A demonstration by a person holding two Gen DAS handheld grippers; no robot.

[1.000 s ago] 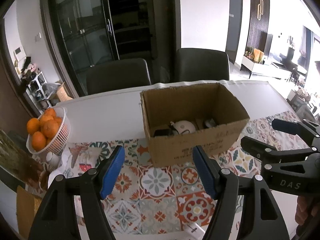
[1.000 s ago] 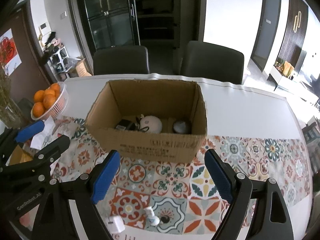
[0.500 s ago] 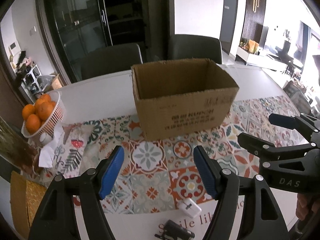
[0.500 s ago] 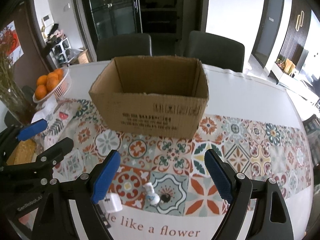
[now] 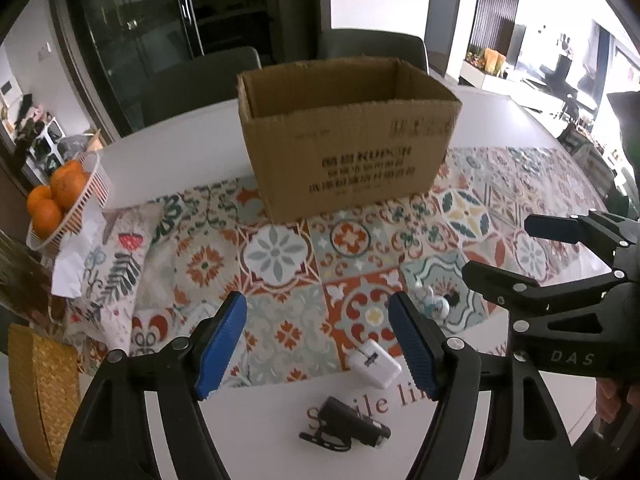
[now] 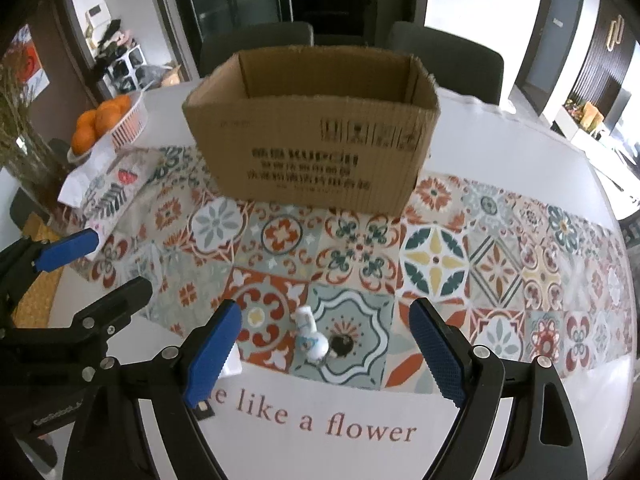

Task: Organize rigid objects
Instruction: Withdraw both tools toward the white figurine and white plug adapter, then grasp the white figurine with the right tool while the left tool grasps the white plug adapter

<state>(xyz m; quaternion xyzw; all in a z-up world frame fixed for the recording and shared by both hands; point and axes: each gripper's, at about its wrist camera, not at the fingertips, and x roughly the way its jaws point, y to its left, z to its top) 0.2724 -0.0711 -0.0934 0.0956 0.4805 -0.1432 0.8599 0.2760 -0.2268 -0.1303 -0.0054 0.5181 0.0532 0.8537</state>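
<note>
An open cardboard box [image 5: 348,136] [image 6: 316,140] stands on the patterned runner at the far side; its inside is hidden from here. Near the table's front edge lie a white charger block [image 5: 374,364], a black device [image 5: 348,430] and a small white figurine [image 6: 310,334] beside a little black piece [image 6: 340,346]. My left gripper [image 5: 316,320] is open and hangs above the charger and the black device. My right gripper [image 6: 326,316] is open, with the figurine below the gap between its fingers. Each gripper shows in the other's view: right gripper [image 5: 512,248], left gripper [image 6: 96,272].
A white basket of oranges [image 5: 60,200] [image 6: 108,124] sits at the left, with a patterned cloth [image 5: 116,264] in front of it and a woven mat [image 5: 40,384] at the table edge. A vase of dry stems [image 6: 20,152] stands far left. Two dark chairs [image 6: 448,56] are behind the table.
Both grippers have sunk and tipped down toward the table's front edge. The box's contents have dropped out of sight, and the charger, black device and figurine have come into view.
</note>
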